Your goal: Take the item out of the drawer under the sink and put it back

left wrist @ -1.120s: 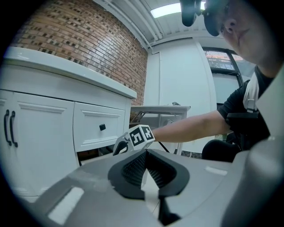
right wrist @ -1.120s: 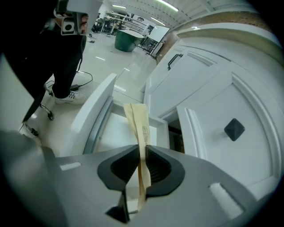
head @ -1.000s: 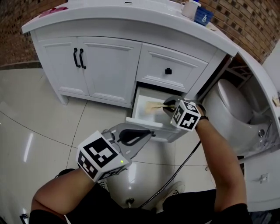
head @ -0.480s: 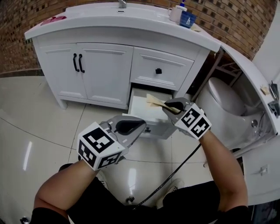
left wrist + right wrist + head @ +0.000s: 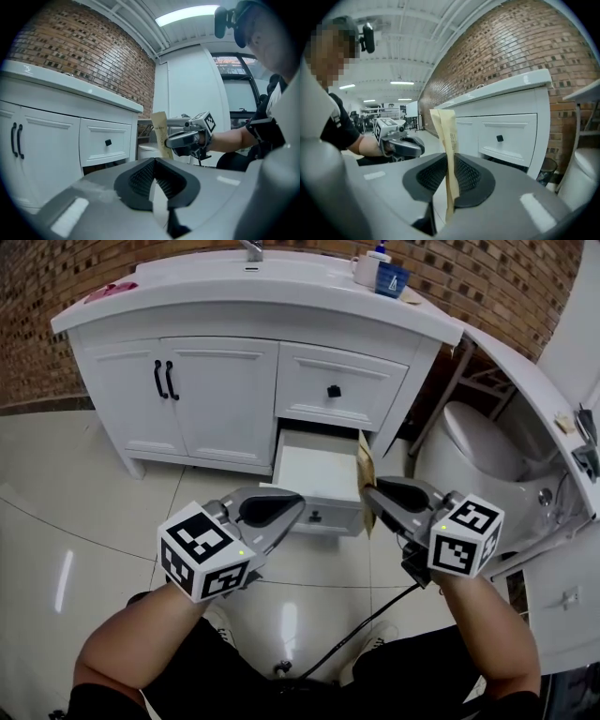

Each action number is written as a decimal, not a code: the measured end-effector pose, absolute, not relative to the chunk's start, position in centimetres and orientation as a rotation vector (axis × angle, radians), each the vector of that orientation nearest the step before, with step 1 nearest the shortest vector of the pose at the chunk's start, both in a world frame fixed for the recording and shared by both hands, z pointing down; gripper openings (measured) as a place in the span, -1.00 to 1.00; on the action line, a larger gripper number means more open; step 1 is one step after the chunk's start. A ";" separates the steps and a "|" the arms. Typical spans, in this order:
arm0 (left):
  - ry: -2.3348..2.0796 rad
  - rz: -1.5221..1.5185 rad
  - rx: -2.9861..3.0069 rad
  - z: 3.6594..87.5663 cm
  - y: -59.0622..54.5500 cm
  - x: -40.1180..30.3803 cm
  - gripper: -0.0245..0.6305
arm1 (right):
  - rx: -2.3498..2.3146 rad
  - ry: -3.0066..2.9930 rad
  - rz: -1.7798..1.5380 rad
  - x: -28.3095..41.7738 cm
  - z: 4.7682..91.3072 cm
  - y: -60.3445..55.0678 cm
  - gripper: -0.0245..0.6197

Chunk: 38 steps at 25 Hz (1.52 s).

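Note:
The lower drawer [image 5: 314, 471] under the sink counter stands pulled open, and its white inside shows nothing in it. My right gripper [image 5: 374, 493] is shut on a tan paper packet [image 5: 365, 470], held upright on edge just off the drawer's right front corner. The same packet [image 5: 447, 140] stands pinched between the pads in the right gripper view and appears again as a packet [image 5: 161, 131] in the left gripper view. My left gripper [image 5: 286, 510] hovers before the drawer's front panel, shut with nothing in it.
White vanity with two black-handled doors [image 5: 178, 381] on the left and a closed upper drawer [image 5: 335, 390]. A cup [image 5: 366, 270] and a blue item [image 5: 390, 279] sit on the counter. A white toilet [image 5: 469, 460] stands close on the right. A black cable [image 5: 366, 624] hangs under my right arm.
My right gripper has lifted the packet out of the drawer and drawn it back to the right, turning it from flat to upright. The left gripper has barely moved.

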<state>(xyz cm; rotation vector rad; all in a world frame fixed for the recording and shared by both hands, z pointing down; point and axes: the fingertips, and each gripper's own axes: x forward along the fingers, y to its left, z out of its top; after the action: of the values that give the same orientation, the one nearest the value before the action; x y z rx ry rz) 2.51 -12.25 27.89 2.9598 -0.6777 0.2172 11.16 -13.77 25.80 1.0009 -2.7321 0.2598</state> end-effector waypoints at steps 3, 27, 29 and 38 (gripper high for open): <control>-0.662 0.225 2.954 28.1 -12.4 2.7 -0.91 | 1.024 -2.788 0.345 11.7 25.8 -12.5 -0.76; -0.729 0.273 2.957 28.8 -13.8 2.5 -0.91 | 1.063 -2.757 0.350 12.5 27.6 -11.8 -0.76; -0.739 0.277 2.963 28.9 -13.9 2.5 -0.91 | 1.059 -2.753 0.353 12.4 27.8 -11.9 -0.76; -0.725 0.300 3.006 28.4 -13.0 4.0 -0.91 | 1.053 -2.746 0.336 11.9 27.9 -11.9 -0.76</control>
<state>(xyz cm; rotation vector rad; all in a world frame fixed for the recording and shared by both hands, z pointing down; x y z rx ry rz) 3.97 -12.98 28.37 3.0062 -0.7246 0.2999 11.92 -11.94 27.92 1.0526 -2.7456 0.3356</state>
